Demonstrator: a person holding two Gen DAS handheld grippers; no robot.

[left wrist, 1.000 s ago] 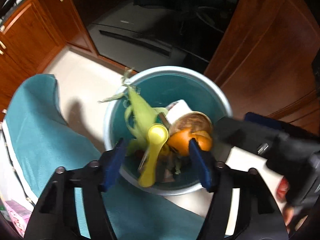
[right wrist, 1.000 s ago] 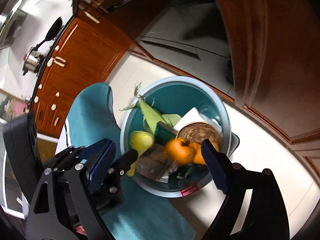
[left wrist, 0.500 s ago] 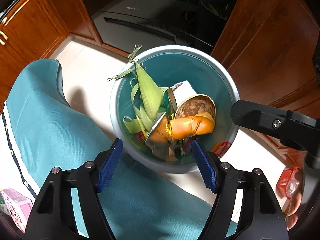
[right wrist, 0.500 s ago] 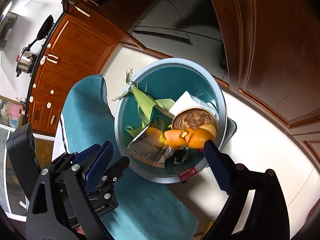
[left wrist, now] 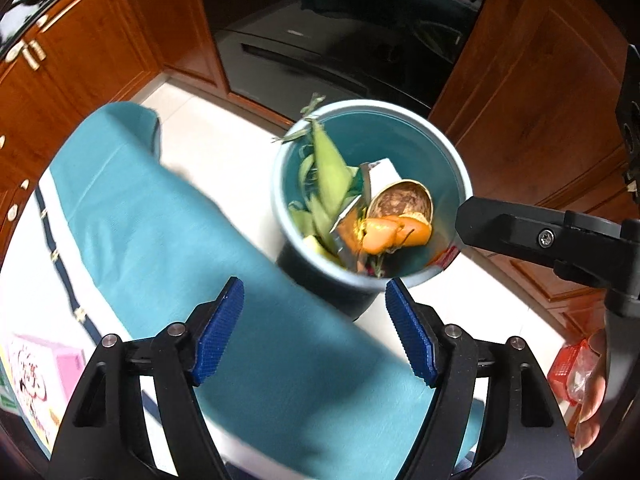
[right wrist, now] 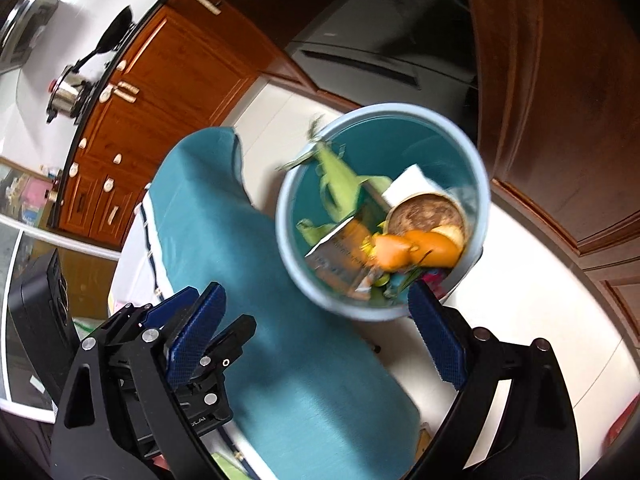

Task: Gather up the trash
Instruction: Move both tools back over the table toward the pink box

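Both pairs of fingers stood spread wide with nothing between their blue ridged pads. On the left gripper (left wrist: 314, 330) the pads (left wrist: 218, 330) hung above the teal cloth (left wrist: 168, 240), apart from it and touching nothing. On the right gripper (right wrist: 316, 336) the pads (right wrist: 436, 336) were parted just as far and empty; one pad overlapped the near rim of the trash bin (right wrist: 288, 216) in that view, though I could not tell whether it touched. A black part of the right gripper also reached in from the right edge of the left wrist view (left wrist: 516, 232), beside the bin.

Just beyond the far edge of the cloth stood the round bin (left wrist: 460, 168), light blue at the rim and teal inside, on a pale floor (left wrist: 208, 140). It held the collected trash: green corn husks (left wrist: 328, 172) leaning against the left inner wall with their tips poking above the rim, a white paper piece (left wrist: 382, 174), a brown round shell-like bowl (left wrist: 400, 200), orange peel (left wrist: 396, 234) lying in front of that bowl, and a silvery foil wrapper (right wrist: 340, 252) with print too blurred to read.

Reddish wooden cabinets (left wrist: 88, 72) and a dark appliance front (left wrist: 320, 40) stood behind the bin. A pink box (left wrist: 44, 376) lay at the lower left, and a steel pot (right wrist: 70, 94) sat on the counter in the right wrist view
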